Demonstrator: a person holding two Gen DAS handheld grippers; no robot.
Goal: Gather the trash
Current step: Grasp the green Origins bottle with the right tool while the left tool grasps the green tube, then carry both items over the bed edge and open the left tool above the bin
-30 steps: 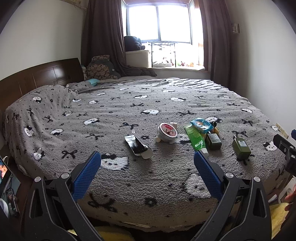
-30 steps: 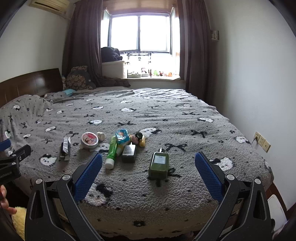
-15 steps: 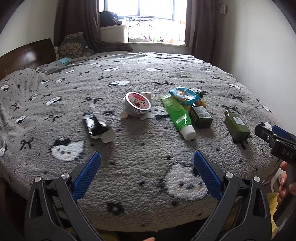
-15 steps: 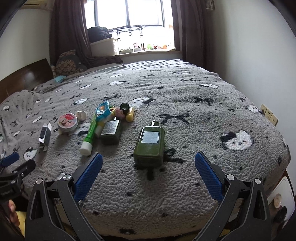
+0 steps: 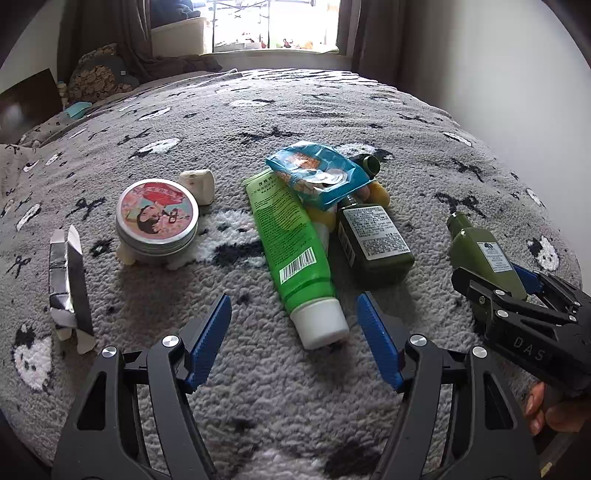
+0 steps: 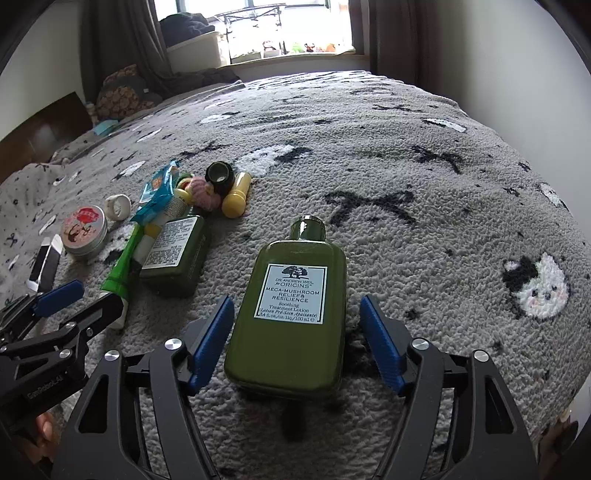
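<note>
Your right claw (image 6: 295,343) is closing, pads not yet touching the dark green lotion bottle (image 6: 291,314) lying between them on the bed (image 6: 424,192), while your left claw (image 5: 293,345) narrows around the green tube's (image 5: 291,243) white cap.

Daylight enters from the blown-out bright window (image 5: 275,22) at the far end, leaving the grey fleece-covered bed (image 5: 332,110) evenly lit with soft, short shadows under objects. Fisheye curvature bends both views; dark vignetting fills the corners. Focus is sharp throughout.
</note>
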